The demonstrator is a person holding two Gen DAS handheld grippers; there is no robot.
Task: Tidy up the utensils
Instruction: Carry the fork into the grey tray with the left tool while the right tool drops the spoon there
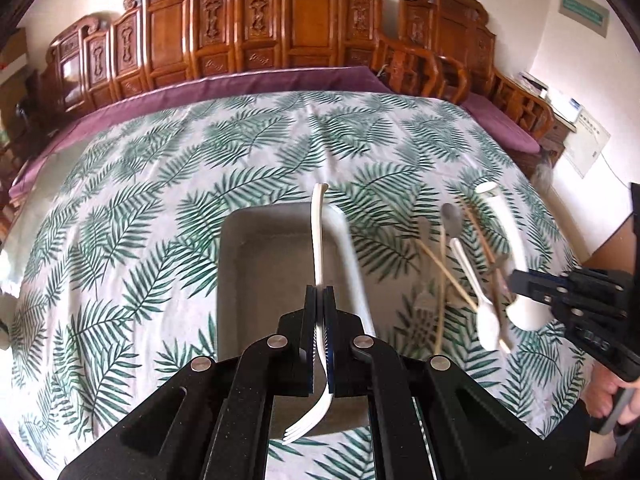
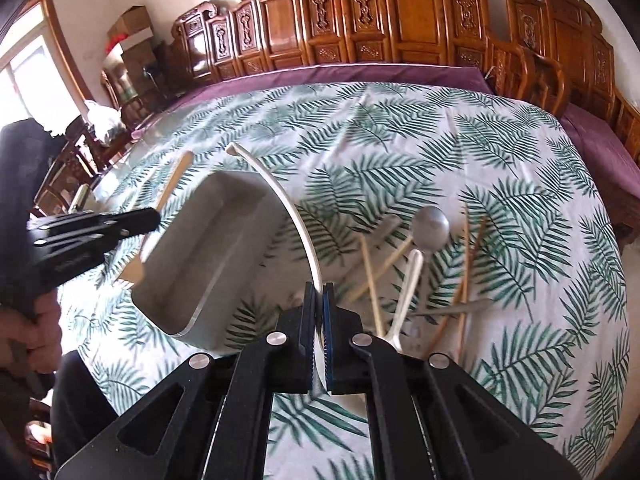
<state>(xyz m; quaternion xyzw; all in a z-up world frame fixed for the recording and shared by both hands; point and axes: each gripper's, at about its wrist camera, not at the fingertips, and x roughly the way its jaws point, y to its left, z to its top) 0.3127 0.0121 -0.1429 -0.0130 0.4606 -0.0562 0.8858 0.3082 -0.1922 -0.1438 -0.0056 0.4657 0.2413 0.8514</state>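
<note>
The left gripper (image 1: 319,292) pinches a white plastic fork (image 1: 318,240) above the grey tray (image 1: 236,280); the right gripper (image 2: 319,292) clamps a white spoon (image 2: 280,200), with chopsticks (image 2: 372,280) and a metal spoon (image 2: 430,226) scattered mid-tabletop.

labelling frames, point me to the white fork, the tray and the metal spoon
white fork (image 1: 317,236), left wrist view, on its handle above the jaws
tray (image 2: 208,216), right wrist view, on its bare floor
metal spoon (image 2: 431,225), right wrist view, on its bowl

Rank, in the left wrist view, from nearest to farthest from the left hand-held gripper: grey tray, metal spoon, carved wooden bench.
1. Grey tray: directly under the left hand-held gripper.
2. Metal spoon: on the tablecloth, right.
3. Carved wooden bench: along the far wall.
</note>
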